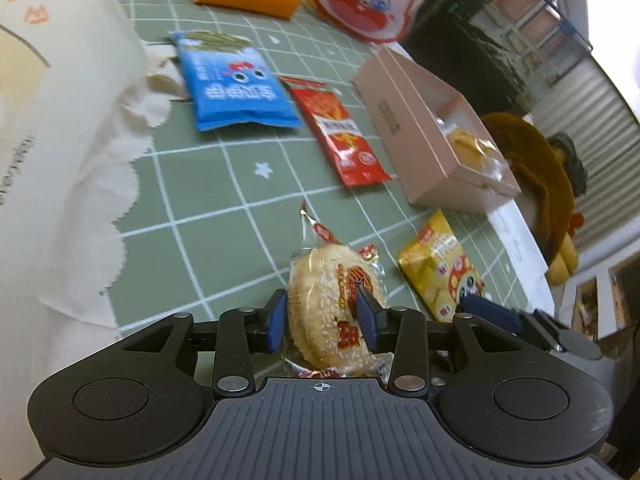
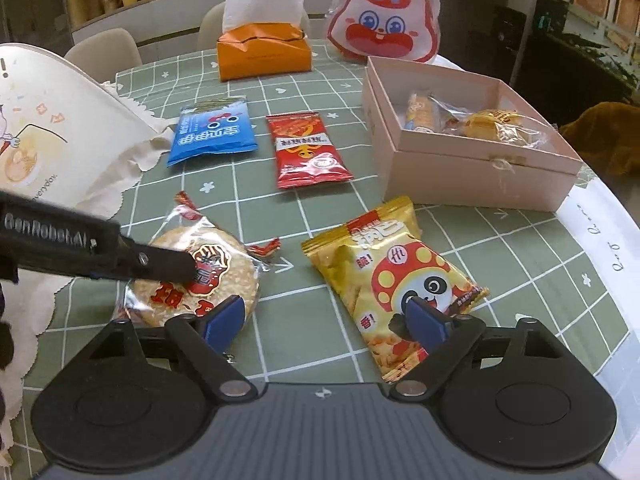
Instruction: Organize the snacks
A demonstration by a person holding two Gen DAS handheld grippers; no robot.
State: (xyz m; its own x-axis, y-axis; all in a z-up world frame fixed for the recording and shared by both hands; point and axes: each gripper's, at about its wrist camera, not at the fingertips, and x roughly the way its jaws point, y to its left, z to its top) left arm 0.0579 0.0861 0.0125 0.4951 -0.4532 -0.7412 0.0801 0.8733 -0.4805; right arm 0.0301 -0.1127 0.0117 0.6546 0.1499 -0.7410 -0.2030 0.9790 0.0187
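The rice cracker, round and sealed in clear wrap, lies on the worktop at its near edge, and my left gripper has its jaws closed against the cracker's two sides. In the right wrist view the same gripper reaches in from the left and sits on top of the packet. I judge the step in hand to be lifting this cracker and carrying it to the pink box.

To do it well, I would keep the squeeze light, since the cracker looks brittle and the wrap slippery. I would lift straight up before travelling, clear the box's near wall, and release low over the free part of its floor.

My right gripper hangs with jaws wide apart and holding nothing, one fingertip beside the cracker and the other over the yellow packet. It should stay clear of the left gripper's path.

Count of loose snacks on the worktop:
- one rice cracker
- one yellow packet
- one red packet
- one blue packet

Inside the box I see at least two wrapped items, possibly more; the wrappers overlap and I cannot separate them.

Other items, one each: an orange tissue box, a rabbit-face pouch, and a cream bag at the left.
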